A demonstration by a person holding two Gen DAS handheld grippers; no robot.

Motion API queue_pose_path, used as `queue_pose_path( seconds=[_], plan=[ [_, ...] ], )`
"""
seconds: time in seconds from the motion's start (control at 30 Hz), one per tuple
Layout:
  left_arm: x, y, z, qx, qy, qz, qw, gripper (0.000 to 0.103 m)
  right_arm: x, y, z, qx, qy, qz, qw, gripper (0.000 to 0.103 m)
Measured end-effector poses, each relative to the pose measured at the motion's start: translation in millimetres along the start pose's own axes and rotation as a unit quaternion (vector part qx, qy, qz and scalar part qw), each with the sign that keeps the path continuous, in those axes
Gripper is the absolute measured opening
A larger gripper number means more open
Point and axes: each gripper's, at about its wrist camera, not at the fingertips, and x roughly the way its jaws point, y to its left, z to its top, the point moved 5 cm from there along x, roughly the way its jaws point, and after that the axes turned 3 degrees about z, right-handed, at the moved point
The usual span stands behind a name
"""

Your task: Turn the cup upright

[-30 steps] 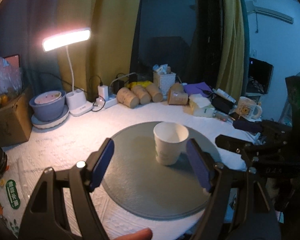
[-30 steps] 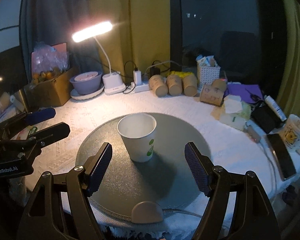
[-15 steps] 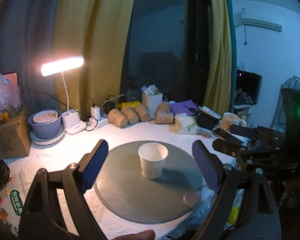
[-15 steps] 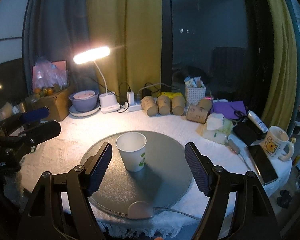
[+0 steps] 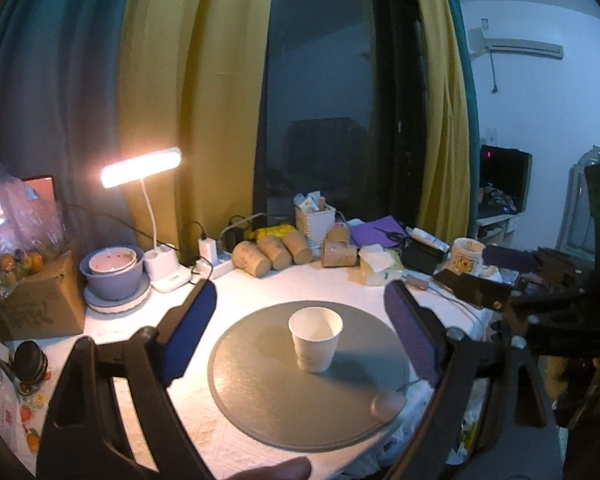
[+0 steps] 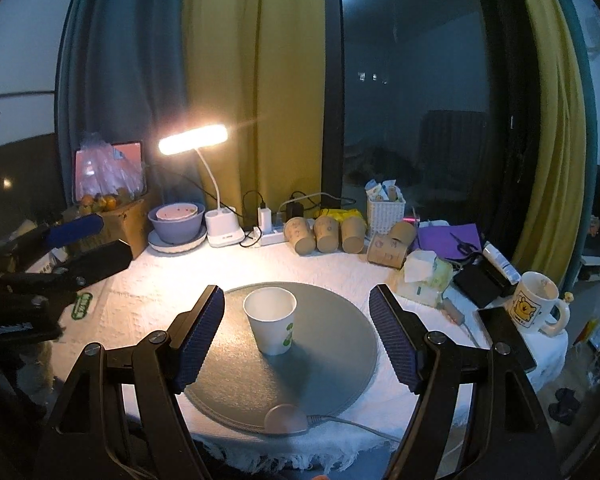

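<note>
A white paper cup stands upright, mouth up, on a round grey mat. In the right wrist view the cup shows a green print and stands on the mat. My left gripper is open and empty, held back from the cup. My right gripper is open and empty, also held back from it. The left gripper shows at the left of the right wrist view, and the right gripper at the right of the left wrist view.
A lit desk lamp, a bowl on a plate, a power strip, several brown paper cups on their sides, a white basket, tissues and a bear mug line the table's back and right. A cardboard box stands at the left.
Both grippers have drawn back and up from the cup, so the cup and mat look smaller. The cup has stayed upright on the mat.
</note>
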Motion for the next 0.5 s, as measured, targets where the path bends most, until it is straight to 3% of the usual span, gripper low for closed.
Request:
queue_pose_path(
  seconds=[0.5],
  plan=[
    [-1.9,-10.4,-3.1,0.011,0.009,-0.021,0.9997,0.088,-4.8,-1.5,5.1,0.009,0.0,0.001,1.0,0.078]
  ],
)
